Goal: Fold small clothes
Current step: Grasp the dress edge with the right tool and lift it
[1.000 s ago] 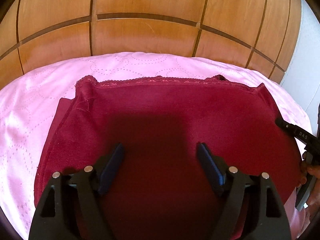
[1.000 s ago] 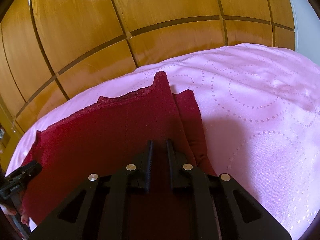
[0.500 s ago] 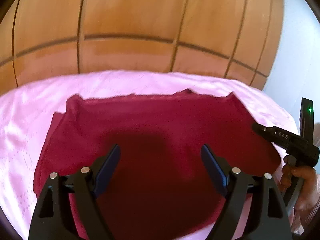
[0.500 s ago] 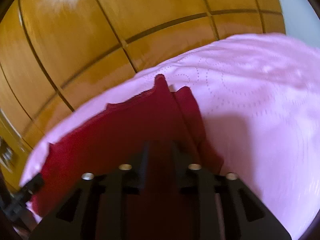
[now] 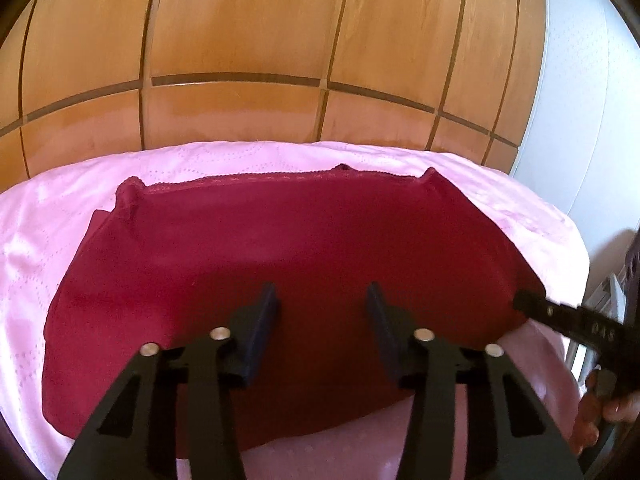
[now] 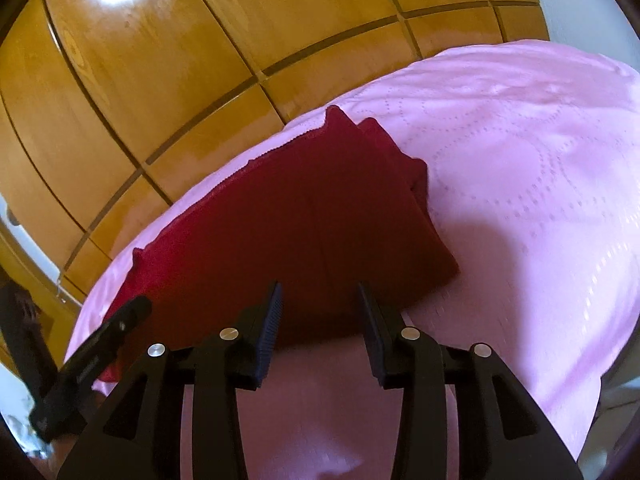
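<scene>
garment (image 5: pixel 280 264): dark red knit cloth, matte, fine-grained, folded into a broad flat shape lying on the bedspread (image 5: pixel 48 216). its far edge carries a narrow scalloped lace trim with two small raised points; a second layer shows as a strip beyond its edge, at the left in the left wrist view and at the right in the right wrist view. bedspread: pink, satin sheen, stitched with dotted curving lines, lightly rumpled. behind it stands a wall of glossy orange-brown wood panels (image 5: pixel 240 40) divided by dark grooves, with a pale wall (image 5: pixel 580 120) to the right. left gripper (image 5: pixel 322 312): black frame, dark ribbed pads, jaws wide apart with nothing between them, held over the near middle of the garment; contact with the cloth cannot be judged. right gripper (image 6: pixel 318 312): same build, jaws apart and empty, tips at the garment's near edge, with bare bedspread beneath the frame. each gripper shows at the margin of the other's view, the right one just beside the garment's right corner.
</scene>
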Motion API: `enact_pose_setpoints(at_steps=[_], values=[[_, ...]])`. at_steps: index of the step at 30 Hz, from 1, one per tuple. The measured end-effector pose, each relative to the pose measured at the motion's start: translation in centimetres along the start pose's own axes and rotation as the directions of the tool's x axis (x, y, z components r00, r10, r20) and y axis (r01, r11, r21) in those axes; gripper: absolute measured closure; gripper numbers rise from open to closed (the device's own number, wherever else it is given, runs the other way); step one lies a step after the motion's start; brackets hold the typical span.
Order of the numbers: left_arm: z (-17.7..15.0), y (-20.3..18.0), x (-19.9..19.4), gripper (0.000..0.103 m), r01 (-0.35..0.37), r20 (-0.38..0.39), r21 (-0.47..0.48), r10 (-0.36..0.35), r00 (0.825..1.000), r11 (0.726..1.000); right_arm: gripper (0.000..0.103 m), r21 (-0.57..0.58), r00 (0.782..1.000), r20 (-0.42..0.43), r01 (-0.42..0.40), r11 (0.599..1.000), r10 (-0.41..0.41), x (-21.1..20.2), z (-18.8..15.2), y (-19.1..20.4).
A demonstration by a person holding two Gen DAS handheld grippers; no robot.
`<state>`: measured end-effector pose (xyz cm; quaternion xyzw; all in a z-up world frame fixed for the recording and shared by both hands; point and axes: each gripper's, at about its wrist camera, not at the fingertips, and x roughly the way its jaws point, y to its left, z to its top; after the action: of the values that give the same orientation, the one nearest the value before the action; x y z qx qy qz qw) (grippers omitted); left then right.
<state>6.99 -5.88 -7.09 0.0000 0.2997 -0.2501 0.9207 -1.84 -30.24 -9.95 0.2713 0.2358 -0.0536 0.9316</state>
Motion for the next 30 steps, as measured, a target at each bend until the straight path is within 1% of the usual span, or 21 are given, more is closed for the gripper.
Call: enact_pose_setpoints(at_steps=[2, 5, 7, 9, 11, 13, 16, 18, 20, 22, 26, 30], values=[[0.3, 0.1, -0.1, 0.079, 0.005, 0.008, -0.014, -0.005, 1.0, 1.0, 0.065, 0.011, 1.0, -0.005, -0.007, 1.0, 0.007, -0.6, -0.3, -0.1], [0.8, 0.0, -0.7, 0.079, 0.032, 0.046, -0.039, -0.03, 0.998, 0.999, 0.065, 0.027, 1.0, -0.014, -0.018, 0.999, 0.018, -1.5, -0.8, -0.3], [0.9, -0.3, -0.8, 0.079, 0.051, 0.048, -0.038, -0.049, 0.998, 0.998, 0.065, 0.025, 0.999, -0.026, -0.02, 0.999, 0.02, -1.9, -1.3, -0.4], [0.7, -0.5, -0.6, 0.079, 0.05, 0.04, -0.04, -0.049, 0.998, 0.998, 0.048, 0.036, 0.999, -0.04, -0.021, 0.999, 0.023, -1.9, -1.6, -0.7], [0.5, -0.6, -0.4, 0.079, 0.064, 0.012, -0.064, -0.063, 0.998, 0.996, 0.047, 0.061, 0.997, -0.046, -0.052, 0.997, 0.055, -1.9, -2.0, -1.0], [0.1, -0.5, -0.6, 0.079, 0.077, 0.0, -0.091, -0.078, 0.997, 0.993, 0.048, 0.07, 0.997, -0.054, -0.048, 0.996, 0.052, -1.7, -2.2, -1.1], [-0.4, -1.0, -0.9, 0.081, 0.099, -0.005, -0.065, -0.099, 0.995, 0.993, 0.047, 0.114, 0.996, -0.055, -0.06, 0.992, 0.066, -1.3, -2.2, -1.6], [-0.5, -1.4, -0.8, 0.083, 0.113, -0.009, -0.044, -0.114, 0.993, 0.993, 0.048, 0.157, 0.997, -0.038, -0.063, 0.986, 0.07, -1.2, -1.8, -2.1], [-0.5, -1.8, -0.4, 0.083, 0.101, -0.019, -0.022, -0.101, 0.995, 0.995, 0.048, 0.214, 0.996, -0.024, -0.084, 0.973, 0.091, -1.0, -1.4, -3.0], [-0.4, -1.9, 0.3, 0.083, 0.1, -0.034, -0.025, -0.101, 0.994, 0.995, 0.047, 0.264, 0.994, -0.006, -0.108, 0.958, 0.114, -0.5, -0.9, -3.8], [-0.3, -1.8, 0.9, 0.083, 0.095, -0.039, -0.017, -0.095, 0.995, 0.995, 0.047, 0.343, 0.989, 0.033, -0.144, 0.928, 0.141, 0.9, 0.5, -5.1], [-0.9, -1.7, 1.5, 0.083, 0.099, -0.062, -0.031, -0.1, 0.993, 0.995, 0.048, 0.363, 0.987, 0.051, -0.16, 0.918, 0.152, 2.2, 2.2, -5.4]])
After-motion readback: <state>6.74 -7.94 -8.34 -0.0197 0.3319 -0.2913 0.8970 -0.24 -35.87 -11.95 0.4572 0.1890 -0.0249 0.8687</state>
